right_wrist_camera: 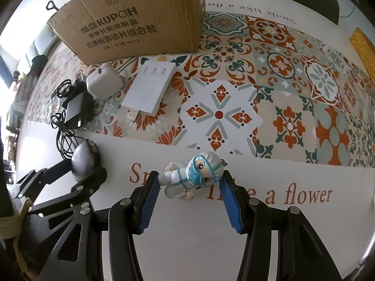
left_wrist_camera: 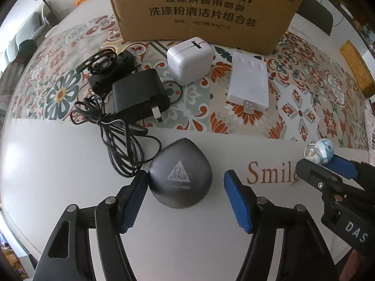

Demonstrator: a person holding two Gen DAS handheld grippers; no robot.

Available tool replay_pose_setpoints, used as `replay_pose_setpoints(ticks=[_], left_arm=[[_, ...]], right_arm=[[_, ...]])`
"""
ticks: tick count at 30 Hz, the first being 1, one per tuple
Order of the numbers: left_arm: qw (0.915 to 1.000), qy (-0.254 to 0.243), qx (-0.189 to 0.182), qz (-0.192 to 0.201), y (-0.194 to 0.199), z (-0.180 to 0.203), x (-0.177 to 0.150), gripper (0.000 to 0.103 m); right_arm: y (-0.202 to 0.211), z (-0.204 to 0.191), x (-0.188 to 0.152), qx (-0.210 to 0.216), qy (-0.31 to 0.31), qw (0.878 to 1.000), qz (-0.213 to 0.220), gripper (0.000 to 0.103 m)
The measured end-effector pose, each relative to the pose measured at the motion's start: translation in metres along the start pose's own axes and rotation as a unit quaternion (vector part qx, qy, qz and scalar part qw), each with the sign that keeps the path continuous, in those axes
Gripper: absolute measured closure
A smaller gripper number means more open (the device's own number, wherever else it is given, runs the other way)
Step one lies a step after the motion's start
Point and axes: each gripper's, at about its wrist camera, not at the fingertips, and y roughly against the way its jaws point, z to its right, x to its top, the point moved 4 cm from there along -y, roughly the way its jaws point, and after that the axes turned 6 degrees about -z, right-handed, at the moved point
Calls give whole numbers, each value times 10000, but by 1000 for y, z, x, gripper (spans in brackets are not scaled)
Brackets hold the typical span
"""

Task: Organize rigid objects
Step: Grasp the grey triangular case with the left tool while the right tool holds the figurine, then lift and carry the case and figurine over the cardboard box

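Between my left gripper's (left_wrist_camera: 185, 192) spread fingers sits the grey Sika case (left_wrist_camera: 180, 173) on the bench (left_wrist_camera: 70, 164); a tangled black cord (left_wrist_camera: 121, 140) crowds its left; my right gripper (right_wrist_camera: 189, 192) brackets the toy figure (right_wrist_camera: 192, 175), fingers apart; the cardboard box (left_wrist_camera: 201, 9) stands beyond.

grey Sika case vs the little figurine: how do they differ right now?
The grey Sika case is a smooth, dark, rounded teardrop; the figurine is a white-and-teal character with goggles. The case is the bulkier of the two. The case lies flat between the left gripper's open fingers; the figurine lies on its side between the right gripper's open fingers. Both rest on the white table.
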Motion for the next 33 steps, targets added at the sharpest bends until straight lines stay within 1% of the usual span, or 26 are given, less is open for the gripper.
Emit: replay_pose_setpoints(ticks=[4, 7, 13, 18, 22, 27, 33], left_arm=[[10000, 42, -14, -45, -7, -1, 6, 41], [9999, 108, -13, -67, -10, -4, 7, 47], [9999, 106, -68, -36, -11, -3, 8, 48], [9998, 103, -194, -29, -6, -6, 0, 48], [9997, 35, -251, 46, 5, -6, -8, 48], [9993, -39, -302, 218, 29, -10, -11, 48], [9980, -152, -278, 553, 64, -14, -7, 48]], right_arm=[[-4, -5, 5, 18, 90, 10000, -38, 51], [-7, -8, 8, 32, 119, 9999, -61, 51], [-16, -14, 13, 35, 137, 9998, -114, 51], [-18, -19, 9, 10, 117, 9999, -116, 51], [-11, -19, 2, -49, 107, 9999, -71, 51], [-4, -23, -2, -100, 56, 9999, -48, 51], [27, -32, -5, -48, 0, 9996, 280, 51]])
